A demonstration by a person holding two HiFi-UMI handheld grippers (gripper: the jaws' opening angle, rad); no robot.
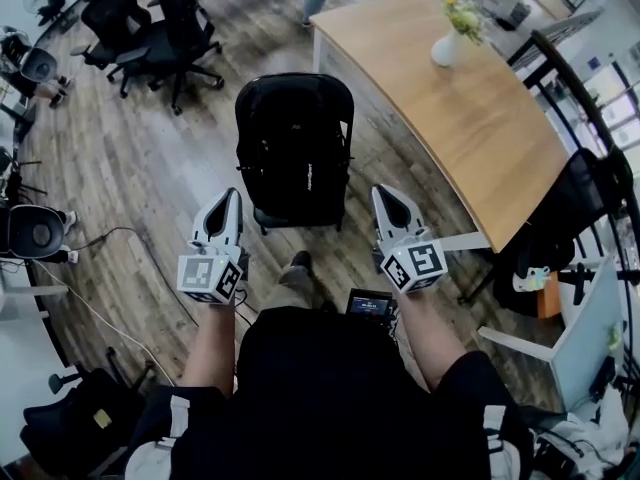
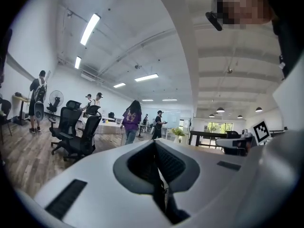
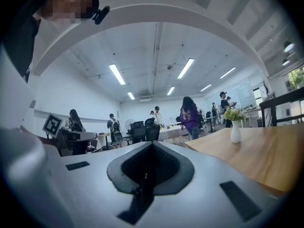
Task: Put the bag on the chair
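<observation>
A black bag appears to rest on a chair straight ahead of me; only the chair's dark feet show beneath it. My left gripper is held up short of the bag's near left corner, apart from it, jaws shut and empty. My right gripper hovers at the bag's near right side, also shut with nothing in it. In the left gripper view the shut left gripper points level across the room; the right gripper view shows the right gripper likewise. Neither gripper view shows the bag.
A long wooden table with a white vase of flowers stands to the right of the chair. Black office chairs are at the far left. Cables and a fan lie left. People stand far off.
</observation>
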